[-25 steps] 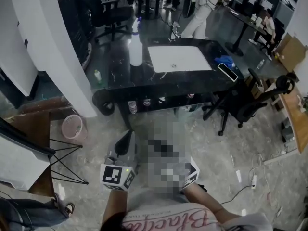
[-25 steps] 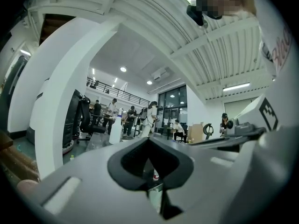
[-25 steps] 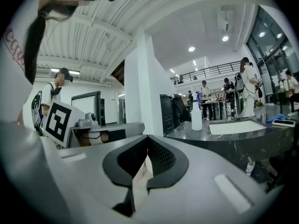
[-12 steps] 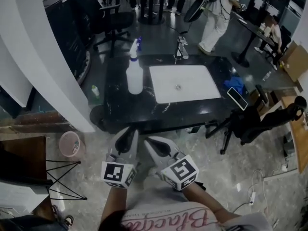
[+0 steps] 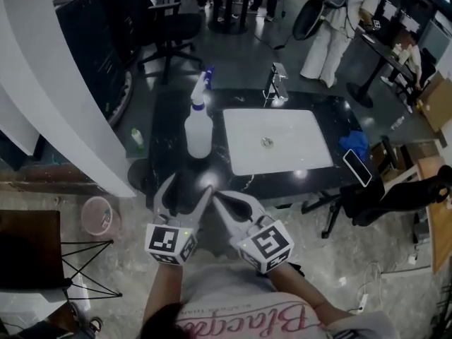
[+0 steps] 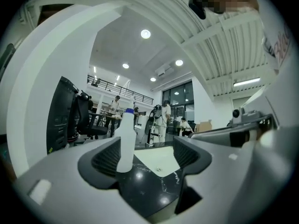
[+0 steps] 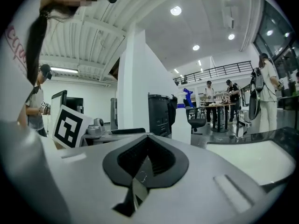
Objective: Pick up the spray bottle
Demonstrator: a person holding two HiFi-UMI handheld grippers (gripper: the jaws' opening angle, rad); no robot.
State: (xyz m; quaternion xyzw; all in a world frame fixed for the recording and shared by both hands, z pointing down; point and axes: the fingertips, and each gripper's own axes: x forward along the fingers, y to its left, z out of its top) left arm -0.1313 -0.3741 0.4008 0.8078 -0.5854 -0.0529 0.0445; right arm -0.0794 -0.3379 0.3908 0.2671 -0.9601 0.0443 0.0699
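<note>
The black surface [image 5: 169, 129] fills the middle of the frame, a white sink [image 5: 296, 136] set into it. The spray bottle [image 5: 198, 129] stands upright just left of the sink. At lower centre, my left hand-held gripper [image 5: 185, 189] is opening its jaws on nothing, and my right hand-held gripper [image 5: 220, 200] is pressed together, empty.

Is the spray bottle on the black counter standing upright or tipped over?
Upright: the spray bottle stands on its base on the counter, nozzle on top.
</note>
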